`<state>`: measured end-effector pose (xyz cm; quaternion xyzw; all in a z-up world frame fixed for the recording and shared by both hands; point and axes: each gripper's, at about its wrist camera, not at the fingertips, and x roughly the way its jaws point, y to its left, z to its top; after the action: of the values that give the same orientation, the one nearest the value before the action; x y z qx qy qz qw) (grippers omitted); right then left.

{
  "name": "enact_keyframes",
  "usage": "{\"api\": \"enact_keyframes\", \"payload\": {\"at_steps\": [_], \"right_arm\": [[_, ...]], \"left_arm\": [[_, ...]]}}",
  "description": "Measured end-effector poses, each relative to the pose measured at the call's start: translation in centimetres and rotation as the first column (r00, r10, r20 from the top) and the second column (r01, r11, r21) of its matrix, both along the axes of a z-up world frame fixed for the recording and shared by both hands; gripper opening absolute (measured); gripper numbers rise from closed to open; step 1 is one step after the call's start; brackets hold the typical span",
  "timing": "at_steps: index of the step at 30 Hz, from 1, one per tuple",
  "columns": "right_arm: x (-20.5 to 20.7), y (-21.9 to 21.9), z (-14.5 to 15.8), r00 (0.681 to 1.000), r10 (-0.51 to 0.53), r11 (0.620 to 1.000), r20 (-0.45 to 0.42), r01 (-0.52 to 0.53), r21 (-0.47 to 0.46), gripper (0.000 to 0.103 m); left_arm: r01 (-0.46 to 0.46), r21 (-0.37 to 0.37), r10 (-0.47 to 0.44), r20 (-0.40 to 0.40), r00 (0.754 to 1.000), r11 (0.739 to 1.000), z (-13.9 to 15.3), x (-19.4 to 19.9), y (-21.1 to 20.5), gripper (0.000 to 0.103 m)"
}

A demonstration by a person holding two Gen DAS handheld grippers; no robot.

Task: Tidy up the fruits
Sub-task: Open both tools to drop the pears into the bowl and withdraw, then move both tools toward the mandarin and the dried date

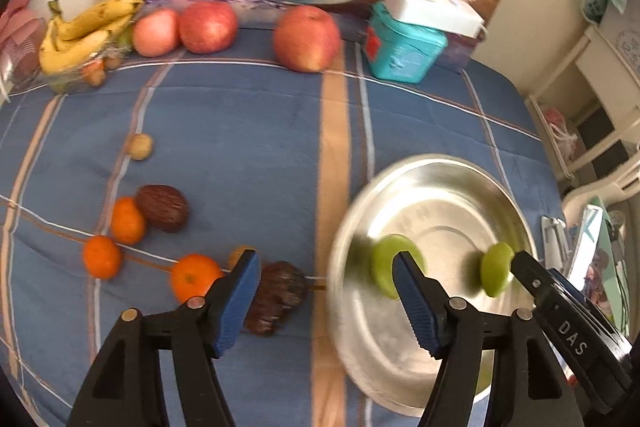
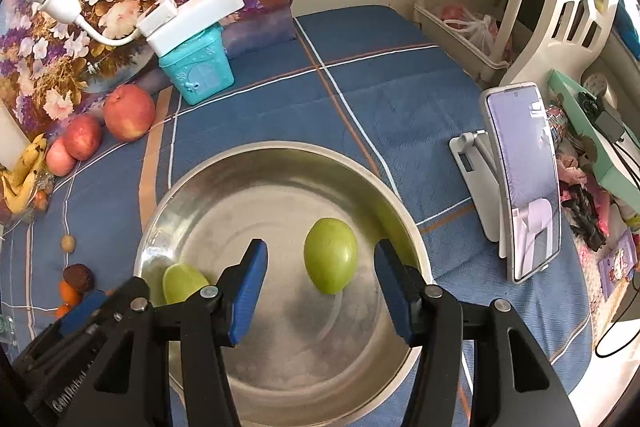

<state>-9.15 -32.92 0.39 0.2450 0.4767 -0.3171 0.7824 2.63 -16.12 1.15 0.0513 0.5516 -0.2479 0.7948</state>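
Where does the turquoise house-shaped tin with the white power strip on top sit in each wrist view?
Left wrist view: the turquoise house-shaped tin is upper right of centre, at the back of the blue cloth, right of a lone red apple.
Right wrist view: the tin is upper left, beyond the steel bowl.
Shared landmark: the red apple beside it.

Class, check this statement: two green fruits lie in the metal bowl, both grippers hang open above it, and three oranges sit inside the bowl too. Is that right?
Not quite. The oranges lie on the blue cloth left of the metal bowl, as the left wrist view shows. The rest stands: two green fruits lie in the bowl, with the left gripper and right gripper open above.
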Motion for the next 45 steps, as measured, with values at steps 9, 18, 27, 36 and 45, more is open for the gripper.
{"api": "enact_keyframes", "payload": {"at_steps": [9,18,27,36,45], "right_arm": [[0.7,1.0,-0.1,0.999,0.035,0.999,-0.020,-0.035,-0.012,0.057],[1.1,2.0,-0.3,0.997,0.062,0.998,-0.046,-0.063,-0.029,0.057],[1.6,3.6,-0.5,0.993,0.093,0.994,-0.067,-0.097,-0.048,0.071],[2.5,5.4,-1.1,0.986,0.138,0.988,-0.094,-0.144,-0.055,0.089],[3.2,6.8,-1.5,0.986,0.160,0.986,-0.046,-0.162,-0.043,0.093]], "left_arm": [[-0.080,0.097,0.068,0.126,0.990,0.992,1.0,1.9,3.7,0.097],[-0.136,0.161,0.103,0.200,0.974,0.978,1.1,2.3,7.7,0.103],[-0.167,0.123,0.139,0.204,0.969,0.978,1.5,1.8,11.3,0.103],[-0.214,0.081,0.197,0.183,0.963,0.973,1.6,2.8,13.9,0.103],[-0.239,0.056,0.227,0.171,0.959,0.969,1.5,3.8,15.2,0.103]]}}
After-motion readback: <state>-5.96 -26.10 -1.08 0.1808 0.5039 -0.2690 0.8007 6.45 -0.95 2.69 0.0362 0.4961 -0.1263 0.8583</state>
